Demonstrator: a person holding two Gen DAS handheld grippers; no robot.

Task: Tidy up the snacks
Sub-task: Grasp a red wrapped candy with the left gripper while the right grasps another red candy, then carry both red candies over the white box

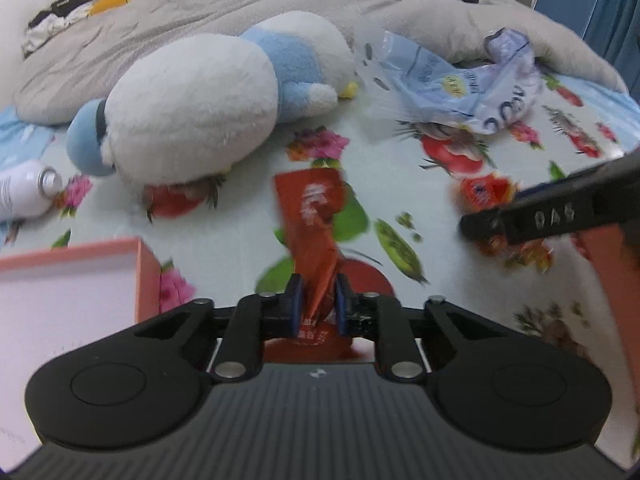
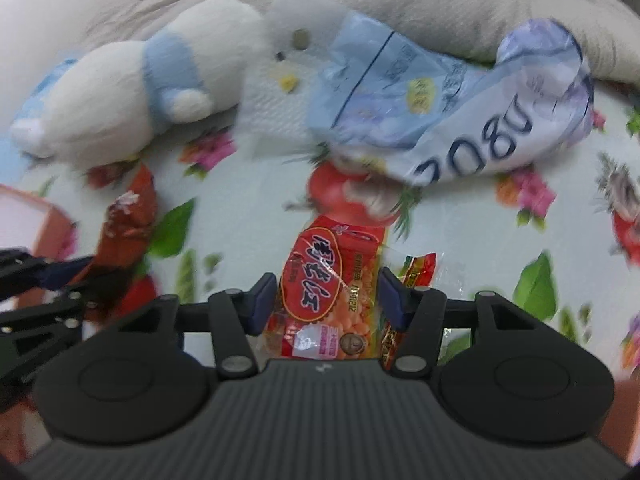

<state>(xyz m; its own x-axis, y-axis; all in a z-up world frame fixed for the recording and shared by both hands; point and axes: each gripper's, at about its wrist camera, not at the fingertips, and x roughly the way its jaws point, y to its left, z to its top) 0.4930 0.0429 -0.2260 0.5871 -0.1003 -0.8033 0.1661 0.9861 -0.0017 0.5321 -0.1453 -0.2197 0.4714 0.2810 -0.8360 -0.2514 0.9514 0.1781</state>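
My left gripper (image 1: 319, 304) is shut on the lower end of an orange-red snack packet (image 1: 312, 216), which sticks up over the floral bed sheet. In the right wrist view that packet (image 2: 128, 216) and the left gripper's dark fingers (image 2: 60, 272) sit at the left edge. My right gripper (image 2: 326, 300) is shut on a red peanut packet (image 2: 320, 280), its blue pads against both sides. A black finger (image 1: 536, 218) of the right gripper crosses the left wrist view at the right, with the red packet (image 1: 486, 192) blurred behind it. A pink open box (image 1: 140, 264) lies at the lower left.
A white and blue plush toy (image 1: 200, 100) lies on the floral sheet (image 1: 240, 220). A crumpled pale-blue plastic bag (image 2: 440, 100) rests behind the packets. A white spray can (image 1: 24, 192) lies far left. A grey duvet (image 1: 240, 12) is heaped at the back. The pink box (image 2: 48, 220) shows left.
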